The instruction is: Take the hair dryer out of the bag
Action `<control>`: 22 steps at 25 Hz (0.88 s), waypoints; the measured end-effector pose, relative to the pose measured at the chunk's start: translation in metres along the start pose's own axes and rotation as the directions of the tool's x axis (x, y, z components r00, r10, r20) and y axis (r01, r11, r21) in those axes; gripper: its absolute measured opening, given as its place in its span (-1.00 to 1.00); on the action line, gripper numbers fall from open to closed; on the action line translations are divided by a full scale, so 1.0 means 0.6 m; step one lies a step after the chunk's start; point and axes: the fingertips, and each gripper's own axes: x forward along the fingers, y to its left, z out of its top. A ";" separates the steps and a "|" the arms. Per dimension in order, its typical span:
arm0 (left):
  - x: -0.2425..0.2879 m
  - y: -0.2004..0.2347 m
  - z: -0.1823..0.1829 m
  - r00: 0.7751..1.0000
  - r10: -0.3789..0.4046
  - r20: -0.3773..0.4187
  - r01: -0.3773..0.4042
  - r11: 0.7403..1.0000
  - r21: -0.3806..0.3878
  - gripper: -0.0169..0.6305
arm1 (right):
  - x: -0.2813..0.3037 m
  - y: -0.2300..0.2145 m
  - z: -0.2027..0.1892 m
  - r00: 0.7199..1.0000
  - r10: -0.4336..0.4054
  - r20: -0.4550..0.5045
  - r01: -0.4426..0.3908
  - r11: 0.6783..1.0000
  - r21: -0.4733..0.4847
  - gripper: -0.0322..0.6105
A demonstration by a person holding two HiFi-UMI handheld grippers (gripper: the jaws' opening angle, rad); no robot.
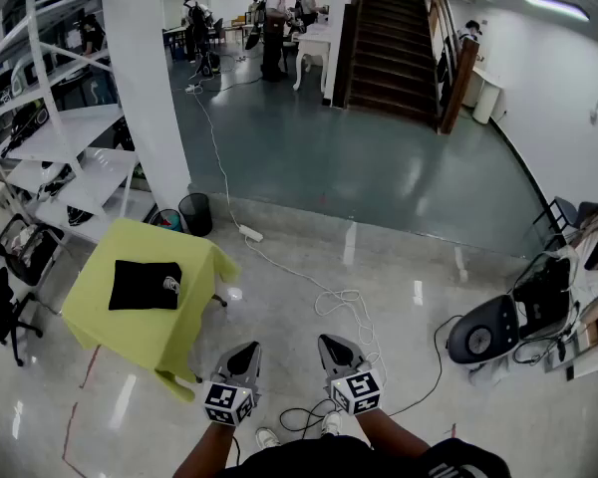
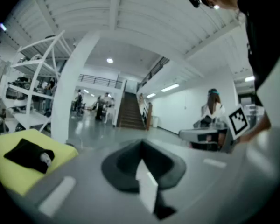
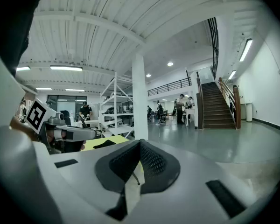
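Ahead-left of the left tool (image 1: 247,351), well apart, the black bag (image 1: 145,285) lies on the yellow worktop (image 1: 130,332). Both it and the right tool (image 1: 331,342) are clenched, empty, over the glossy floor (image 1: 409,257); a staircase (image 1: 389,38) stands far ahead.

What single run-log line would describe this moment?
task: not begun | left hand-held gripper: shut, empty | right hand-held gripper: shut, empty | black bag: lying on yellow table, away from both

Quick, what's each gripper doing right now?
Left gripper: closed, holding nothing.
Right gripper: closed, holding nothing.
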 end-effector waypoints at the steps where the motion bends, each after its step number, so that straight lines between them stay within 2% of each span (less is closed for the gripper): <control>1: -0.002 0.006 0.004 1.000 0.003 0.006 -0.003 1.000 0.009 -0.93 | 0.003 0.006 0.004 1.000 0.005 0.005 -0.004 1.000 -0.010 -0.88; 11: -0.004 0.045 0.053 0.997 0.045 0.069 -0.048 0.998 0.049 -0.93 | 0.037 0.019 0.068 0.996 0.010 0.092 -0.003 0.997 -0.076 -0.88; 17: -0.009 0.042 0.065 0.996 0.043 0.082 -0.049 0.996 0.073 -0.93 | 0.043 0.018 0.095 0.992 0.005 0.129 0.001 0.999 -0.052 -0.88; 22: -0.030 0.066 0.058 0.995 0.063 0.074 -0.069 0.995 0.078 -0.93 | 0.045 0.049 0.103 0.989 -0.004 0.150 0.012 0.999 -0.052 -0.88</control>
